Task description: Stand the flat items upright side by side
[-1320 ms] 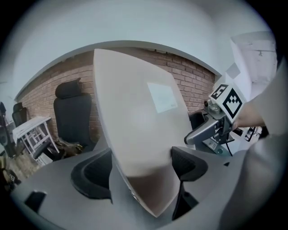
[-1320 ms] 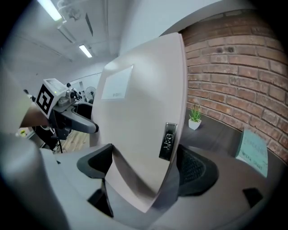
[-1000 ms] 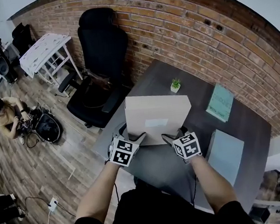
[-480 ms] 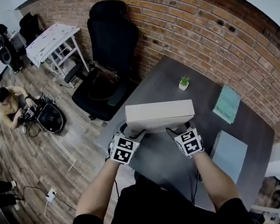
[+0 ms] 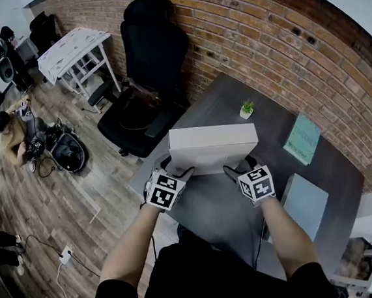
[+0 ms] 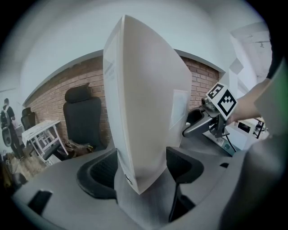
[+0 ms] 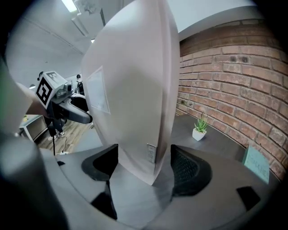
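Observation:
A flat white box (image 5: 213, 147) stands upright on its long edge on the grey table (image 5: 211, 208). My left gripper (image 5: 174, 174) is shut on its lower left corner, and my right gripper (image 5: 239, 167) is shut on its lower right corner. The jaws of both have just been closing, with the box between them. In the left gripper view the box (image 6: 144, 112) fills the gap of the left gripper (image 6: 139, 173), both pads against it. The right gripper view shows the box (image 7: 135, 90) clamped the same way by the right gripper (image 7: 146, 168).
A grey-blue flat item (image 5: 303, 206) lies on the table to the right, a teal booklet (image 5: 301, 139) farther back by the brick wall. A small potted plant (image 5: 247, 110) stands behind the box. A black office chair (image 5: 151, 57) is off the table's left edge.
The box has swung from leaning, with its broad face showing, to standing upright on its edge. Both grippers stay at its lower corners.

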`<state>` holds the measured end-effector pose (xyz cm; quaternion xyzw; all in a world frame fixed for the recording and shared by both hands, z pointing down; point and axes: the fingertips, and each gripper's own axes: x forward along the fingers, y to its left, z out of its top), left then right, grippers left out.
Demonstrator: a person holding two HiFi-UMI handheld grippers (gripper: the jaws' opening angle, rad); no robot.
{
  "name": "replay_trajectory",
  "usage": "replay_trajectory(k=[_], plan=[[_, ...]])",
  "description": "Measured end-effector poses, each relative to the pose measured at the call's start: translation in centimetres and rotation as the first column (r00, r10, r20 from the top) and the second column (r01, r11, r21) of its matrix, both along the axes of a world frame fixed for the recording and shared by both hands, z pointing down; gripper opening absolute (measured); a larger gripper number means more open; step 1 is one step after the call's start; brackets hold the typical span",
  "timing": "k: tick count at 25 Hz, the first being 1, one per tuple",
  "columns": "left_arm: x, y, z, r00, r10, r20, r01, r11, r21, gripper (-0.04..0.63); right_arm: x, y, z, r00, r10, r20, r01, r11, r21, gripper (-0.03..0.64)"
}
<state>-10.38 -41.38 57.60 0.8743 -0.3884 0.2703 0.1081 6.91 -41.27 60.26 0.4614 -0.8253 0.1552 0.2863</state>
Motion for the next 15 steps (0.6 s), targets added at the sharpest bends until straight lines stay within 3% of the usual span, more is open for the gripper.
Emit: replay_trajectory(k=[15], plan=[[0.1, -0.2, 0.1, 0.999, -0.041, -0.023, 0.040, 0.999, -0.027, 0.353, 0.4, 0.2, -1.3, 0.996, 0.011, 0.088, -0.011, 1.000, 0.003, 0.377]])
